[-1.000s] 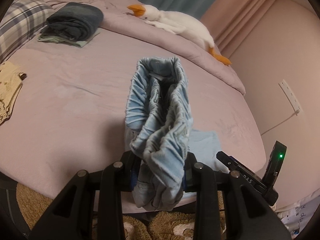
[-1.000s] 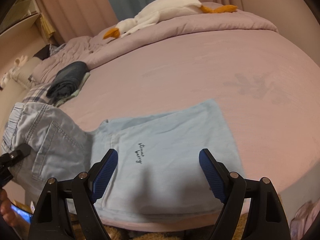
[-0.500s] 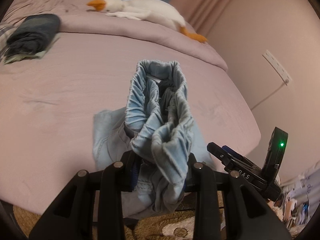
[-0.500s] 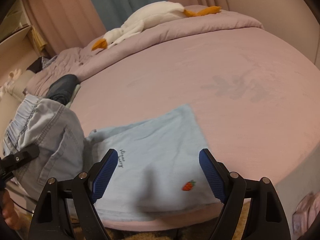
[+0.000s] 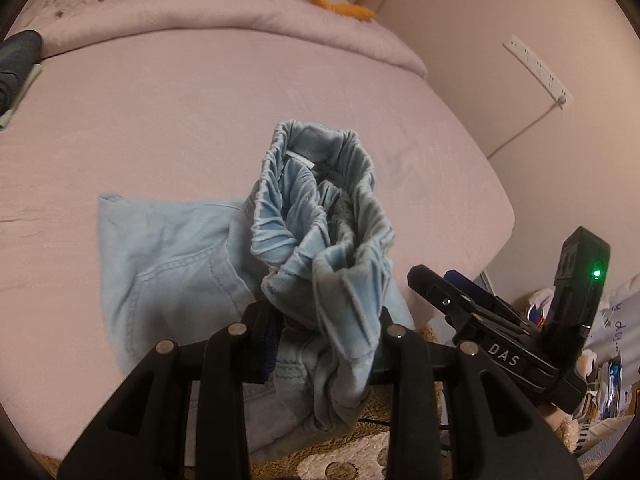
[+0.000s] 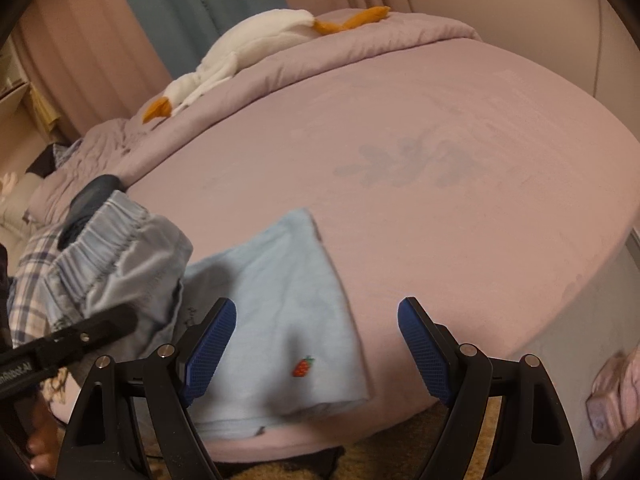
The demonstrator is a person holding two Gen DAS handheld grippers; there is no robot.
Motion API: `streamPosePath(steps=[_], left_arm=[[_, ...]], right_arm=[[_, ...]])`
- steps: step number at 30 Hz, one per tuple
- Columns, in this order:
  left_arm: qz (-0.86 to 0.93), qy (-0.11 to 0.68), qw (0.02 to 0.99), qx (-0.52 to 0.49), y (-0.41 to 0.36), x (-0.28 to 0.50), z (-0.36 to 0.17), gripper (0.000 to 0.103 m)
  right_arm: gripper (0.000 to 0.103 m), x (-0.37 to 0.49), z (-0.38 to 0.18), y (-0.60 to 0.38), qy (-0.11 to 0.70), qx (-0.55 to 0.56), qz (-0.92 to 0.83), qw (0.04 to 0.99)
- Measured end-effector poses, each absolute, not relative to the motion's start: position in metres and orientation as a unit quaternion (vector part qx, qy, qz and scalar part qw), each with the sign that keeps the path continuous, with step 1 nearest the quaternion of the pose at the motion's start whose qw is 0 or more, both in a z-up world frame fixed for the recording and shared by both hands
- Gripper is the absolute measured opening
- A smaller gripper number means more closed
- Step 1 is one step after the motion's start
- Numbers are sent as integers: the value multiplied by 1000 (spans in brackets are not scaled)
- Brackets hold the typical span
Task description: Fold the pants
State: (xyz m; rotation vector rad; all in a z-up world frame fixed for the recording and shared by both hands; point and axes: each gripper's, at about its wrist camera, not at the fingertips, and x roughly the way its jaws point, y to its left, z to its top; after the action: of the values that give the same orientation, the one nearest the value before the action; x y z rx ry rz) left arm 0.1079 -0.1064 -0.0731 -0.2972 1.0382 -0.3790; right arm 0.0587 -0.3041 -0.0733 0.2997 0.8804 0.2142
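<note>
Light blue pants [image 5: 168, 280] lie partly spread near the front edge of the pink bed [image 5: 200, 112]. Their gathered elastic waistband [image 5: 320, 216] stands bunched upward, and my left gripper [image 5: 324, 344] is shut on it. In the right wrist view the same pants [image 6: 280, 308] lie flat with a small strawberry patch [image 6: 303, 366], while the lifted waistband [image 6: 116, 248] hangs at the left. My right gripper [image 6: 312, 344] hovers open above the flat part, nothing between its blue pads [image 6: 208, 348]. The right gripper [image 5: 480, 332] also shows at the lower right of the left wrist view.
A white goose plush [image 6: 248, 48] lies on the folded duvet at the far side. Dark folded clothes [image 5: 16, 64] sit at the left edge. A wall socket strip with cable [image 5: 536, 76] is on the right wall. Brown carpet [image 5: 360, 456] is below the bed edge.
The left gripper has carried the bunched waistband to the right over the flat part of the pants. The right gripper drifted right, so the strawberry patch now shows between its fingers.
</note>
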Motion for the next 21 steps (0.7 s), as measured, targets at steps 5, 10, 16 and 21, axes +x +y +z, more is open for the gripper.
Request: streamPosePath(steps=[5, 10, 16, 21], left_arm=[[-188, 508, 830, -133, -116, 120, -85, 30], [-195, 530, 814, -135, -126, 138, -102, 30], [-200, 555, 795, -140, -137, 151, -129, 35], [-220, 551, 789, -157, -133, 150, -125, 60]], right_arm=[[83, 57, -79, -314, 431, 149, 84, 886], [83, 58, -85, -324, 436, 156, 69, 883], [83, 56, -89, -331, 444, 162, 59, 880], [83, 53, -90, -333, 447, 163, 53, 878]])
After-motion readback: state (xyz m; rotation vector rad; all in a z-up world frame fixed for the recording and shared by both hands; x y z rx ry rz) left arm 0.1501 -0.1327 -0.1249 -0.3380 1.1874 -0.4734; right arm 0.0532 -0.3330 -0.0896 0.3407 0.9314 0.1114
